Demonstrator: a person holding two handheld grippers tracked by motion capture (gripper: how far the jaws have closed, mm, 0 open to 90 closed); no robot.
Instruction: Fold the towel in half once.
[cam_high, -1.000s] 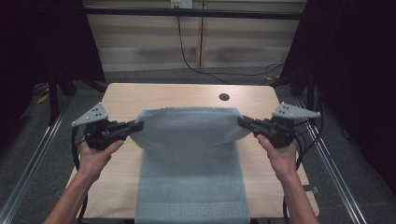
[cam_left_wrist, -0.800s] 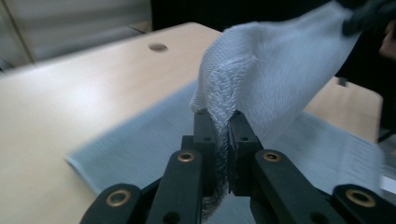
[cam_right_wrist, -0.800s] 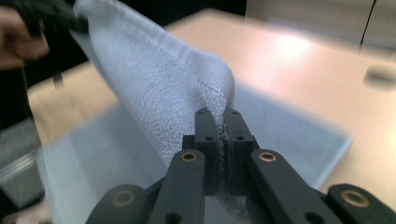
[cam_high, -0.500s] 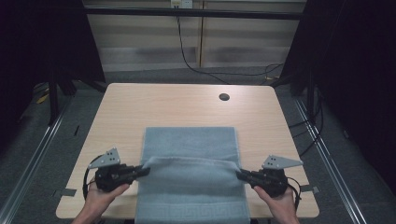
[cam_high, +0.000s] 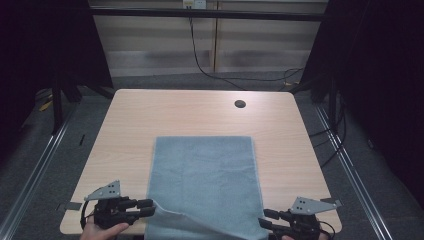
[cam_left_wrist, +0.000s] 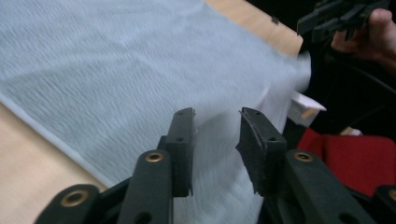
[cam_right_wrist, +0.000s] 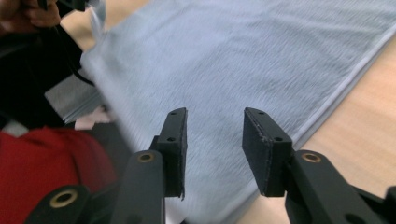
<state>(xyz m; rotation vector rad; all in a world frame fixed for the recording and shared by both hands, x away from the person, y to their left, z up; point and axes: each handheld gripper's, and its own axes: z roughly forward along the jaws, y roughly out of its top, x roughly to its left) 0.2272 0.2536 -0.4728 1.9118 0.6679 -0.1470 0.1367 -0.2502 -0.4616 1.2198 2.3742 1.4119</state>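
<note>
Left hand pose: my left gripper (cam_high: 146, 206) sits at the table's (cam_high: 130, 115) 7 o'clock corner, pointing toward 3 o'clock.
Right hand pose: my right gripper (cam_high: 264, 218) sits at 5 o'clock, pointing toward 9 o'clock.
Left fingers: parted, gripping nothing; towel (cam_left_wrist: 140, 65) beyond the gap.
Right fingers: parted, gripping nothing.
Towel: blue-grey, spread flat from table centre to 6 o'clock, near edge overhanging.
Writing: none I can read.

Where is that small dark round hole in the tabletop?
In the high view, the hole sits toward the table's far right, beyond the far edge of the grey towel, with bare wood between them.
</note>
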